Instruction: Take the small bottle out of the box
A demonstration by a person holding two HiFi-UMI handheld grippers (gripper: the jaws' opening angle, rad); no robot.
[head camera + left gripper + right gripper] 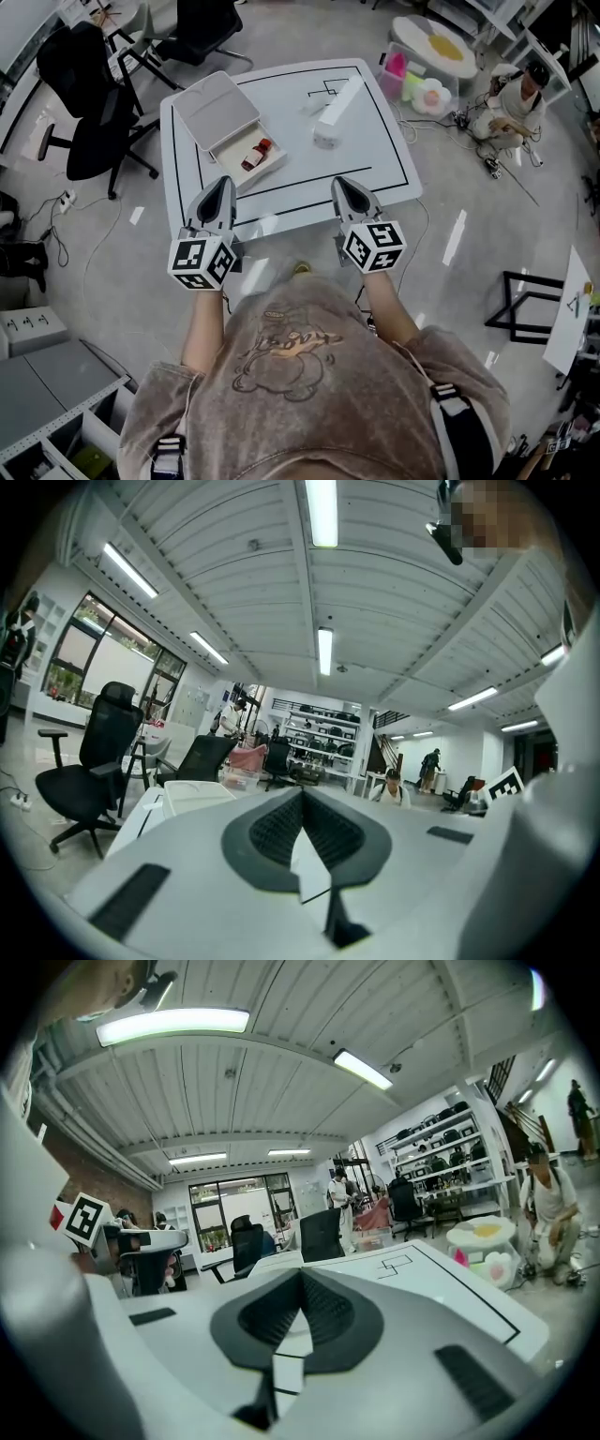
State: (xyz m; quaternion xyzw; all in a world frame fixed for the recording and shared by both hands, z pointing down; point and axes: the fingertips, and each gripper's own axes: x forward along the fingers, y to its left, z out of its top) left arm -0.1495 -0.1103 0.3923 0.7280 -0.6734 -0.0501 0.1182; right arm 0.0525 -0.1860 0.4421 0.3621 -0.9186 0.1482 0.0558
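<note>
The small bottle (255, 155), brownish with a red end, lies in the tray of an open white box (221, 114) on the left part of the white table (394, 169). My left gripper (223, 181) hovers at the table's near edge, just short of the box, with its jaws shut and nothing between them. My right gripper (339, 182) is level with it further right, also shut and empty. In the left gripper view the closed tips (302, 794) point over the table, with the box's lid (192, 796) to their left; the bottle is hidden there. The right gripper view shows its closed tips (301, 1274).
A long white carton (337, 112) lies on the table's far middle. Black office chairs (89, 94) stand left of the table. A person (514, 98) sits on the floor at the far right beside colourful toys (427, 66). A black frame stand (525, 305) is at right.
</note>
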